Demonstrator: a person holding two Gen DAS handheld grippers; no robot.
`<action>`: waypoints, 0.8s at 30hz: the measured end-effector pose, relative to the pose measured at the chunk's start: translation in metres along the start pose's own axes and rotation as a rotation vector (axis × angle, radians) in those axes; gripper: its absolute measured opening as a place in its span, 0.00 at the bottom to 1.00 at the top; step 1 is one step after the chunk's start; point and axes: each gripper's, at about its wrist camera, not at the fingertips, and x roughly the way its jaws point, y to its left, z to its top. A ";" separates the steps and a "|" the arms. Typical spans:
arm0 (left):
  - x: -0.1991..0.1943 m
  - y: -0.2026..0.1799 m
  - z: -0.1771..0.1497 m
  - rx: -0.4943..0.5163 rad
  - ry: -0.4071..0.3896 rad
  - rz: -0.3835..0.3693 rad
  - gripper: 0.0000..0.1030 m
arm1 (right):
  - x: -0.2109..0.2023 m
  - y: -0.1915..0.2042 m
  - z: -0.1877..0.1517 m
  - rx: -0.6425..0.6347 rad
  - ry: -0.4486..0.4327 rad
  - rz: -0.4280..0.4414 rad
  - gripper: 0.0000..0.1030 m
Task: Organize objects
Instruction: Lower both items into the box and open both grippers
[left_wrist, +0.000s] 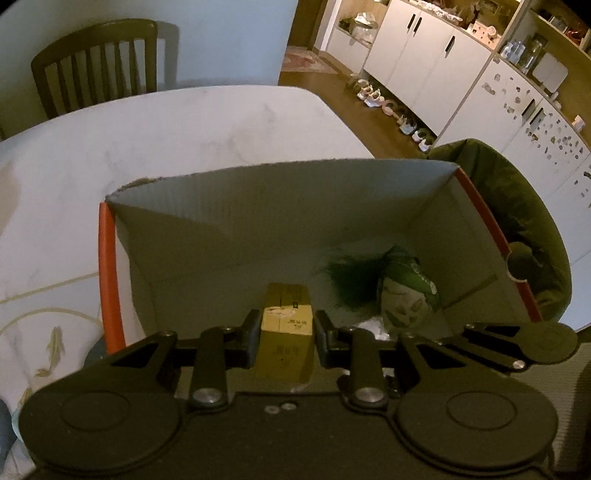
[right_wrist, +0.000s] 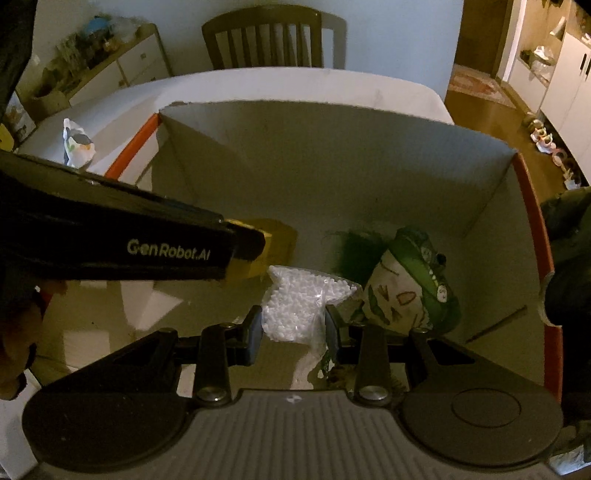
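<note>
Yellow cardboard, stiff and light: the small carton (left_wrist: 287, 325) sits clamped across its flat sides in the left gripper (left_wrist: 286, 334), inside the big box (left_wrist: 258, 206). At three o'clock the right gripper (right_wrist: 293, 328) pinches a slippery, squashy bead bag (right_wrist: 299, 302).

A white marble-look table (left_wrist: 177, 125) carries the open cardboard box (left_wrist: 280, 206) straight ahead of the claws, with a small printed bag (right_wrist: 77, 142) off left.

One big box (right_wrist: 332, 155). Inside it: one small yellow box (left_wrist: 286, 325), one bag of white beads (right_wrist: 295, 306), one green toy (right_wrist: 417, 280). One chair (right_wrist: 264, 37) at twelve o'clock.
</note>
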 end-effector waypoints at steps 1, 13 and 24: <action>0.000 0.001 -0.001 -0.006 0.012 -0.002 0.28 | 0.002 -0.001 0.000 -0.001 0.010 -0.001 0.34; 0.015 -0.003 -0.007 0.005 0.113 0.014 0.30 | 0.000 0.003 -0.002 -0.016 0.036 0.006 0.36; 0.007 -0.005 -0.012 0.009 0.100 0.005 0.39 | -0.014 0.000 -0.007 -0.014 0.008 0.003 0.54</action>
